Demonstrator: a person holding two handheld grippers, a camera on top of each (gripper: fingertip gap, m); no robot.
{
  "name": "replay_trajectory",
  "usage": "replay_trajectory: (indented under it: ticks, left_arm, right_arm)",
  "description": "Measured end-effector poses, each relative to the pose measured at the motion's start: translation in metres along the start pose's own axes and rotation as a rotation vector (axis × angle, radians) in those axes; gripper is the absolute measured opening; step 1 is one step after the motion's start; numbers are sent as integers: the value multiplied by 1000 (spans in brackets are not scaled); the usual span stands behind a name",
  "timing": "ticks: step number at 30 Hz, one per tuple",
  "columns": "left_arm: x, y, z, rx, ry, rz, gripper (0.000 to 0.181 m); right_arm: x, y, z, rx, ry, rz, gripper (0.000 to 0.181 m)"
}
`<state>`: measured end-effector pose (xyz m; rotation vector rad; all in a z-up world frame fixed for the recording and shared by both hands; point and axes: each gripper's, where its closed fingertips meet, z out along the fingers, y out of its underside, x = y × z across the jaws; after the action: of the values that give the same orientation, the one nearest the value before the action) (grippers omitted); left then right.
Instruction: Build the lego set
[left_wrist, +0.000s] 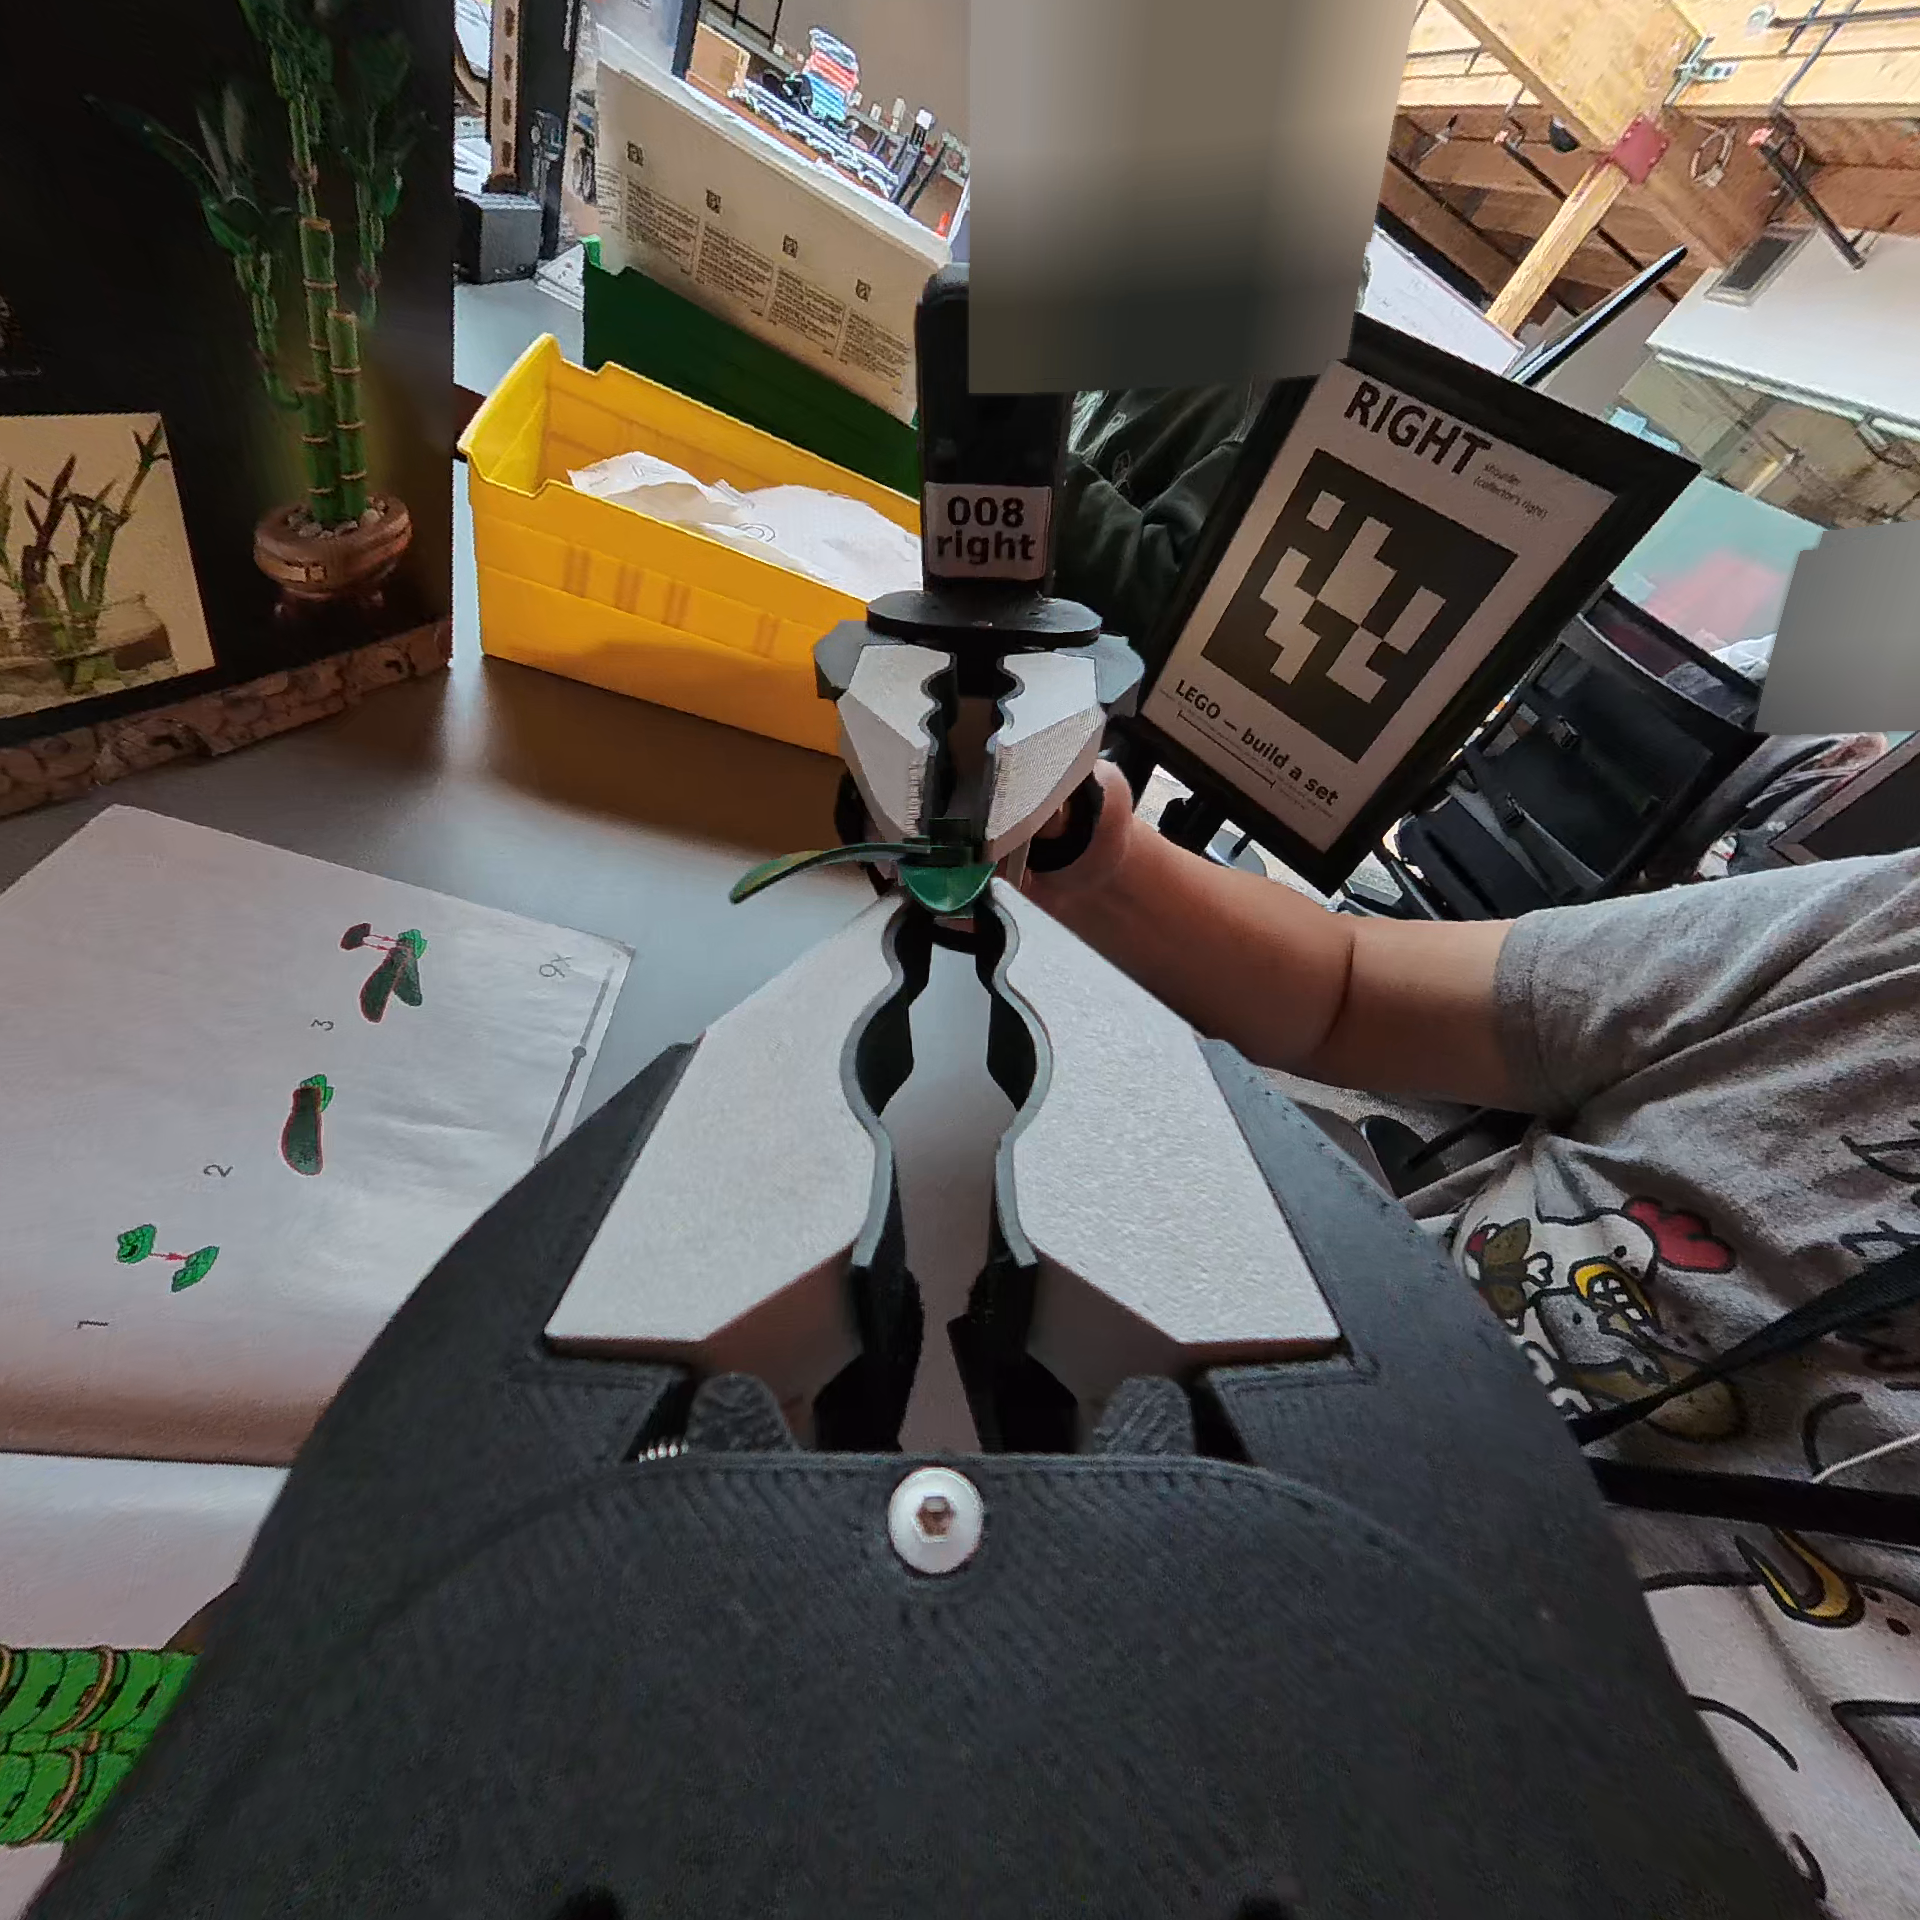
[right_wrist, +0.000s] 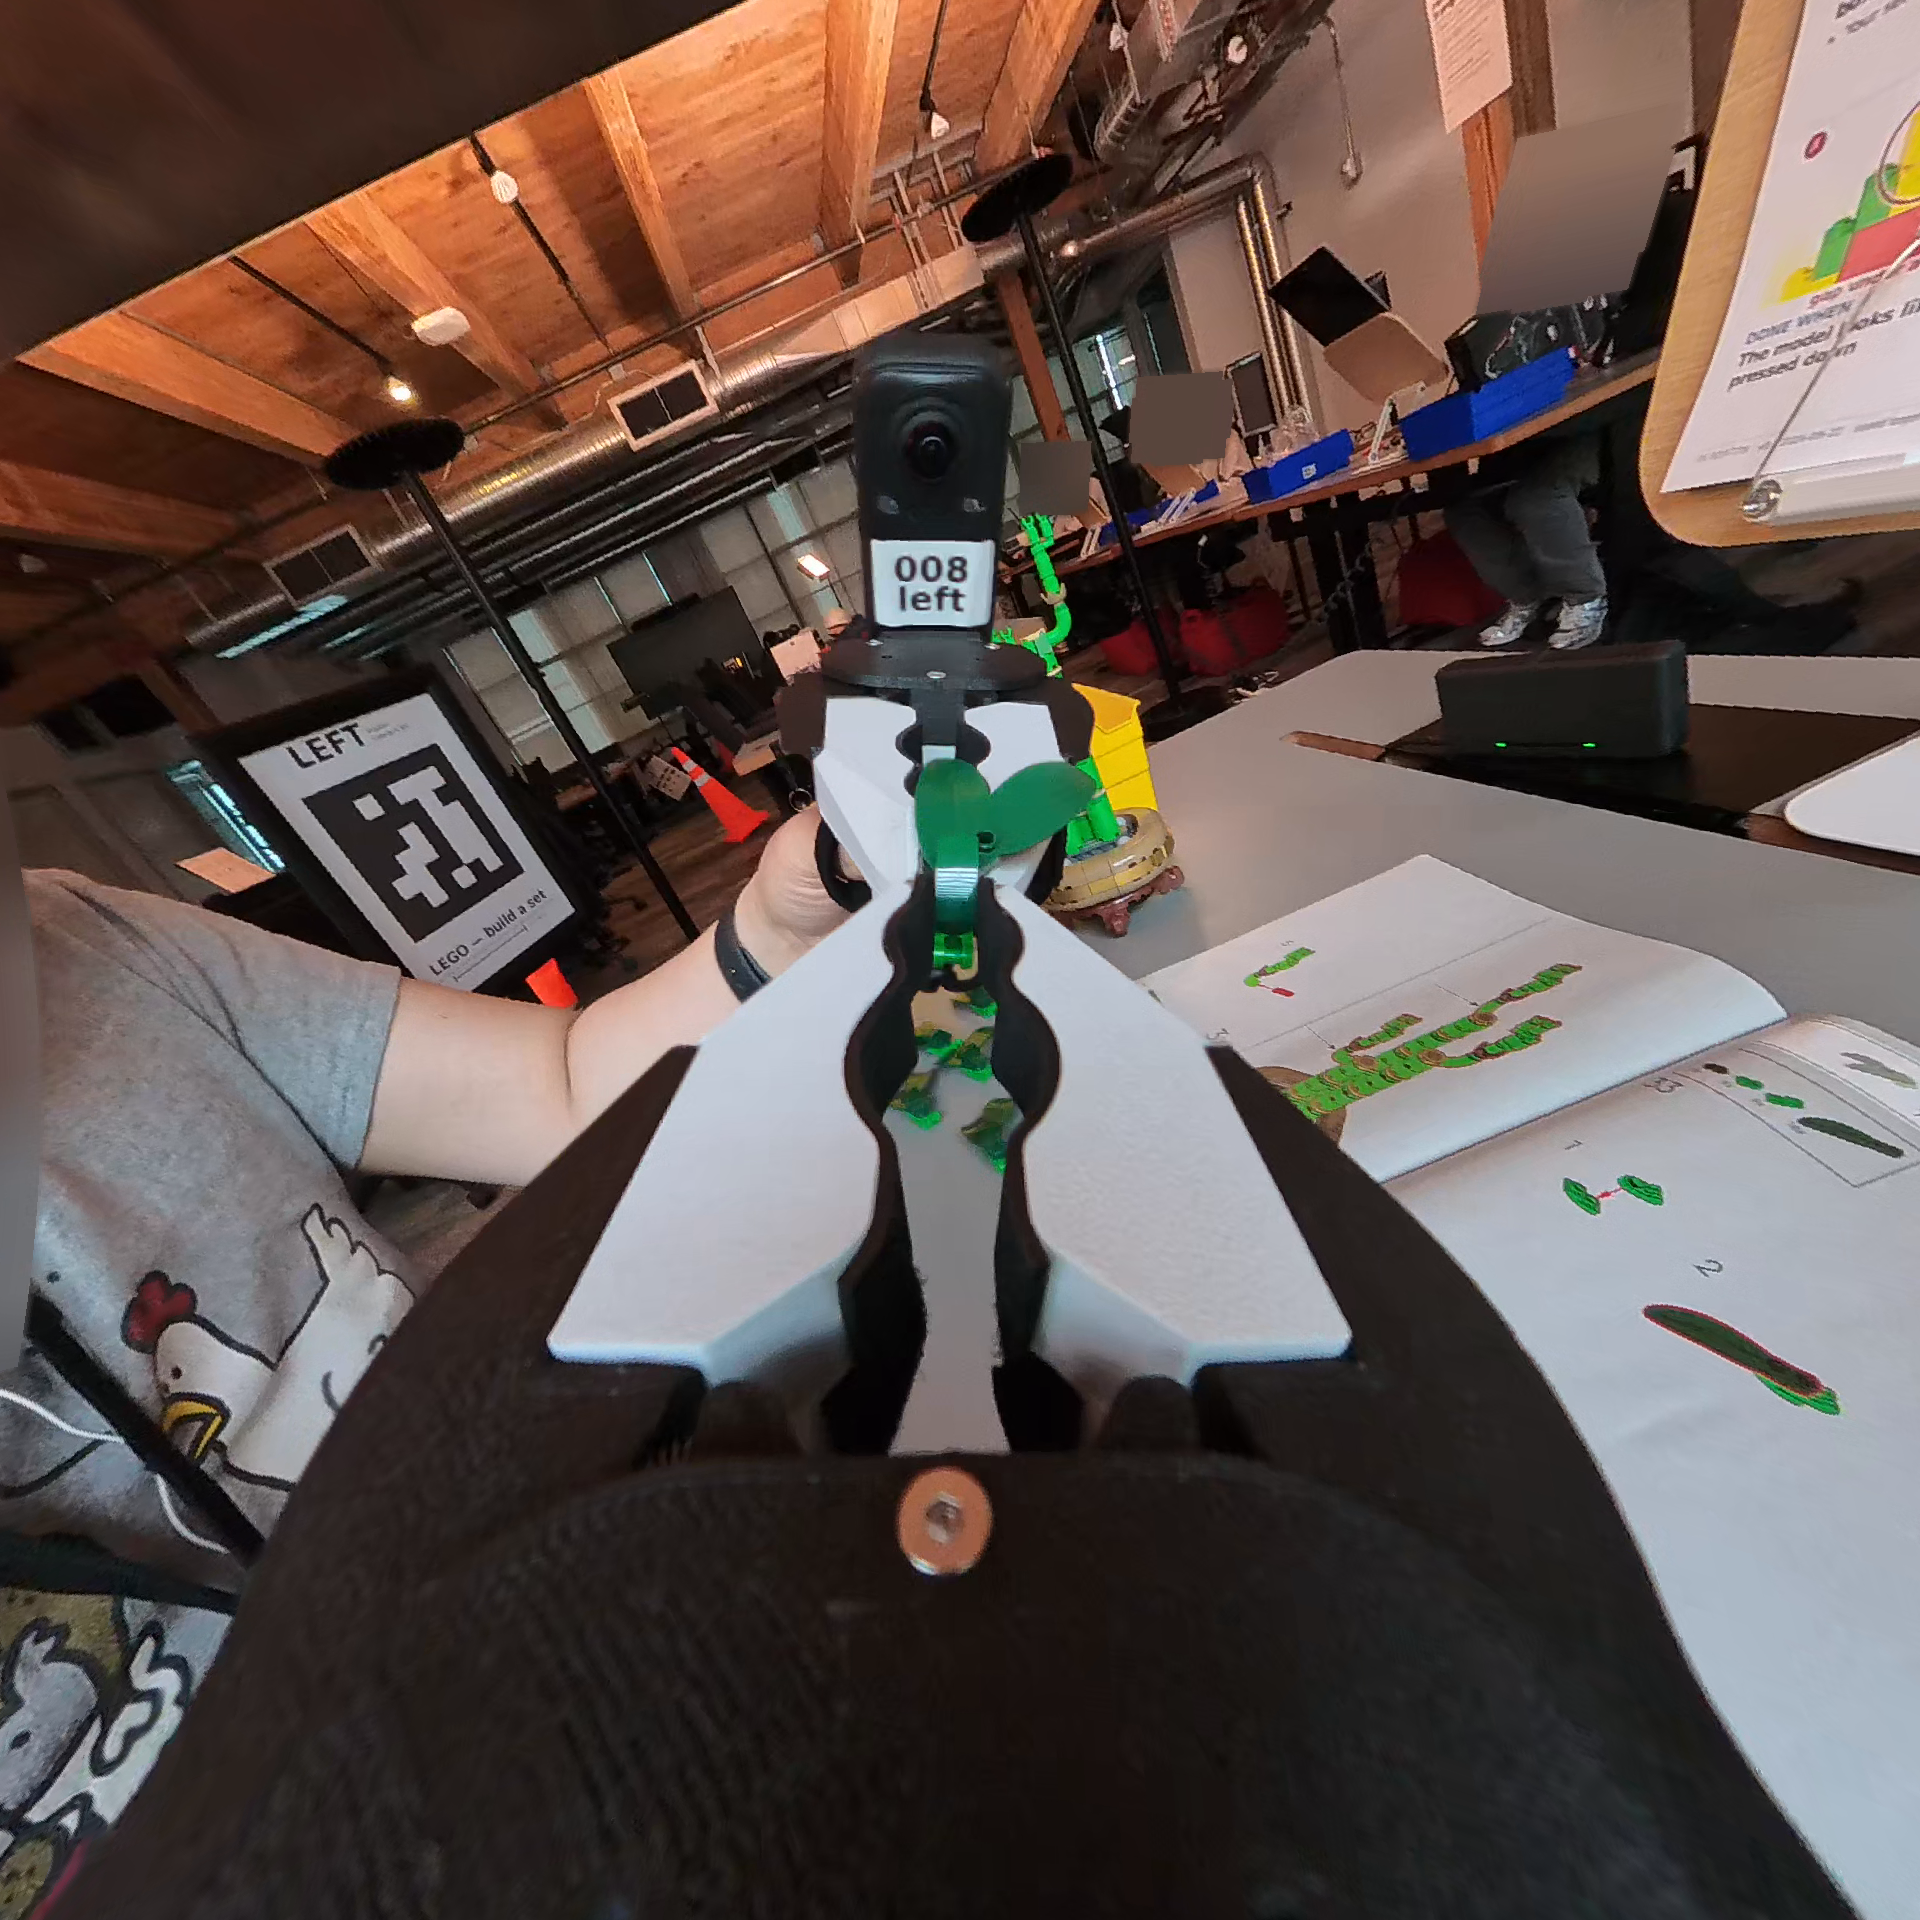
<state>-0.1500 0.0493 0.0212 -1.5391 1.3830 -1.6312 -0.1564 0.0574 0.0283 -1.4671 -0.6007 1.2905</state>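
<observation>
My left gripper (left_wrist: 943, 906) is shut on a rounded dark green leaf piece (left_wrist: 940, 883), held in the air above the table. My right gripper (left_wrist: 951, 831) faces it tip to tip. A long thin leaf (left_wrist: 795, 868) sticks out to the left between them. In the right wrist view, my right gripper (right_wrist: 951, 906) is shut on a green clip piece (right_wrist: 956, 883). That piece joins the two leaves (right_wrist: 1039, 795) held at the left gripper (right_wrist: 954, 836). Both grippers hold the same small leaf assembly.
An open instruction booklet (left_wrist: 260, 1039) lies on the table (left_wrist: 540, 769); it also shows in the right wrist view (right_wrist: 1558, 1039). Loose green pieces (right_wrist: 956, 1091) lie below the grippers. A part-built bamboo model (right_wrist: 1117, 847) stands farther off. A yellow bin (left_wrist: 644, 592) and the set's box (left_wrist: 208, 364) stand behind. Both grippers' tips are close together, under 4 cm apart.
</observation>
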Motion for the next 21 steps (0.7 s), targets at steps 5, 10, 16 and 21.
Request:
replay_trajectory:
  ticks: [5, 10, 16, 21]
  left_arm:
    - [1, -1, 1, 0, 0, 12, 6]
    - [0, 0, 2, 6, 2, -2, 6]
    - [-1, 0, 2, 12, 2, -12, 6]
    - [-2, -3, 0, 30, 3, -21, 6]
  right_arm:
    - [-1, -2, -1, 6, 5, -19, 6]
    - [1, -1, -3, 1, 25, -24, 6]
    - [3, -2, -3, 6, 35, -30, 6]
    - [-1, -11, -8, 48, 21, -44, 14]
